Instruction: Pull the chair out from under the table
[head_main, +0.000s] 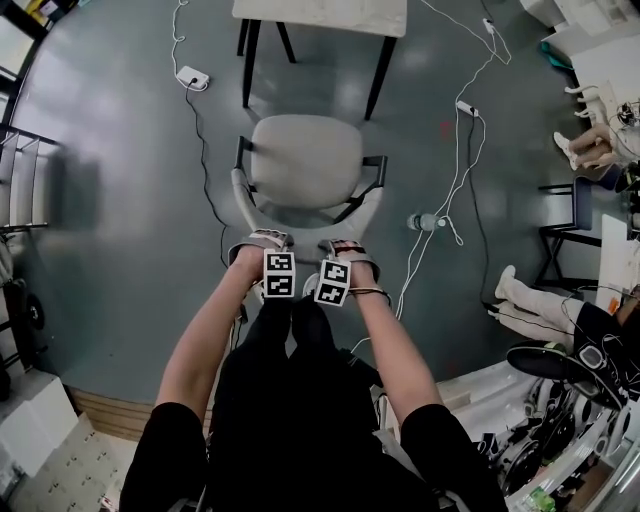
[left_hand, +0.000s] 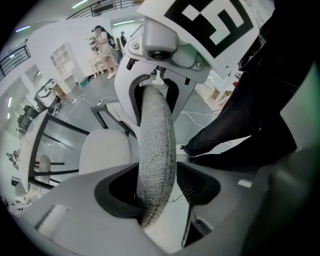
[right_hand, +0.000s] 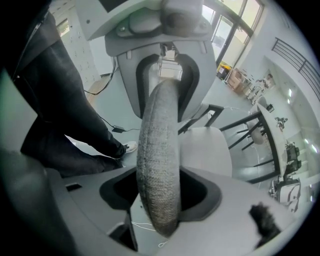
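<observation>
Left gripper (head_main: 264, 240), right gripper (head_main: 346, 247) astride chair backrest (head_main: 241, 200), table (head_main: 320, 15) beyond

L arm (head_main: 205, 345), R arm (head_main: 398, 350) stretched fwd, near parallel. L gripper (head_main: 264, 240) just left of R gripper (head_main: 346, 248), both pointing steeply down. Jaws apart on both, not clamping.

The chair (head_main: 305, 160) has a coarse woven cloth backrest (left_hand: 156, 165) and matt metal frame (head_main: 377, 172); the floor (head_main: 120, 200) is smooth.
</observation>
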